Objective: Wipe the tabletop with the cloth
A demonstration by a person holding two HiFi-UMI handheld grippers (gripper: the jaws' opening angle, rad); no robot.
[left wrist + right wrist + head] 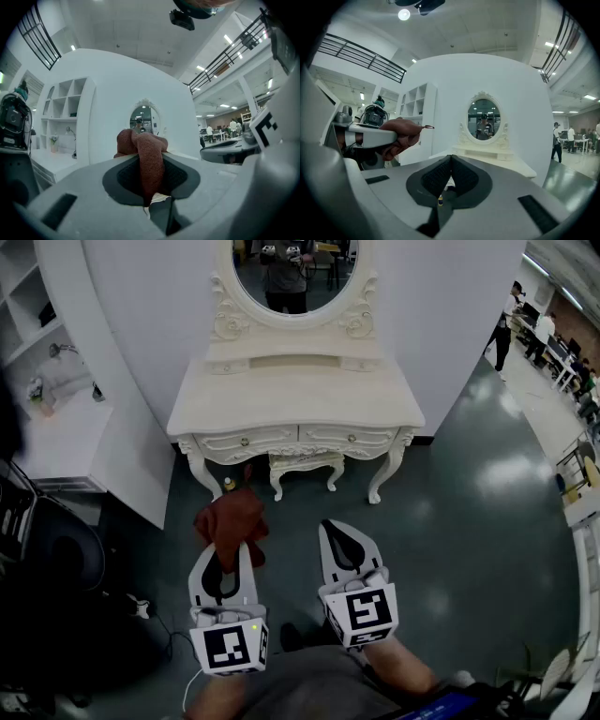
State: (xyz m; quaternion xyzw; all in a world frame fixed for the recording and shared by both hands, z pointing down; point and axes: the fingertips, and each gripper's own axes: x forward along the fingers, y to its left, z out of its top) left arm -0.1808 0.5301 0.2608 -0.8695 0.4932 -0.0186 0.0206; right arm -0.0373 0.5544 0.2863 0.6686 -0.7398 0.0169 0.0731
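text: we can read none in any view | left marker cube on the left gripper: we see only a black-and-white square pattern, not letters or digits | right marker cube on the right gripper: the same kind of pattern

The rust-brown terry cloth is a plain reddish brown with no pattern. The carved wooden dressing table is cream-white all over, top and legs alike, and so is the small carved stool. The left gripper and right gripper are white plastic with black jaw pads, and each cube carries black-and-white square markers. The glossy floor is dark grey-green.
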